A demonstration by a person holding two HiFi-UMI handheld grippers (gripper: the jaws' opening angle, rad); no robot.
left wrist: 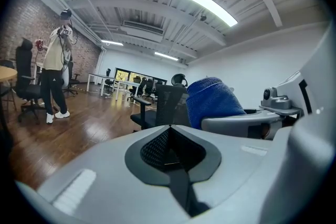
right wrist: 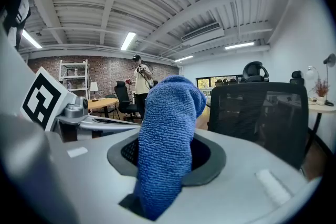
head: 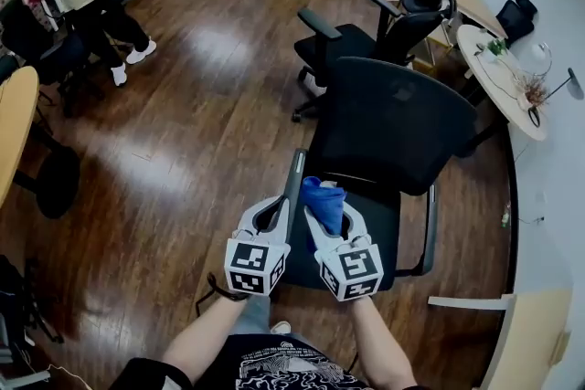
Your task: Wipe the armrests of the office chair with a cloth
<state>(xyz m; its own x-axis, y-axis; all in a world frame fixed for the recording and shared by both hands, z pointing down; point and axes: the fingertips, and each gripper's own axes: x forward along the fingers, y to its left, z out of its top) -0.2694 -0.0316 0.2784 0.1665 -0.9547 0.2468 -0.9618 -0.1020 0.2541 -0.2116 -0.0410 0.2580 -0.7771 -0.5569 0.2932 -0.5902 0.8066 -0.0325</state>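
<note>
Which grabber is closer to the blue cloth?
Right. The right gripper is shut on the blue cloth, which sticks up from its jaws; the left gripper sits just left, across the armrest, empty.

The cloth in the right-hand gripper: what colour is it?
Blue; the cloth shows best in the right gripper view.

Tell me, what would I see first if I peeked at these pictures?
The bright blue cloth jumps out first. It is pinched in the right gripper and sticks up out of it. Just beyond stands the big black office chair, filling the middle of the head view. The left gripper next to the right one is shut and holds nothing.
</note>
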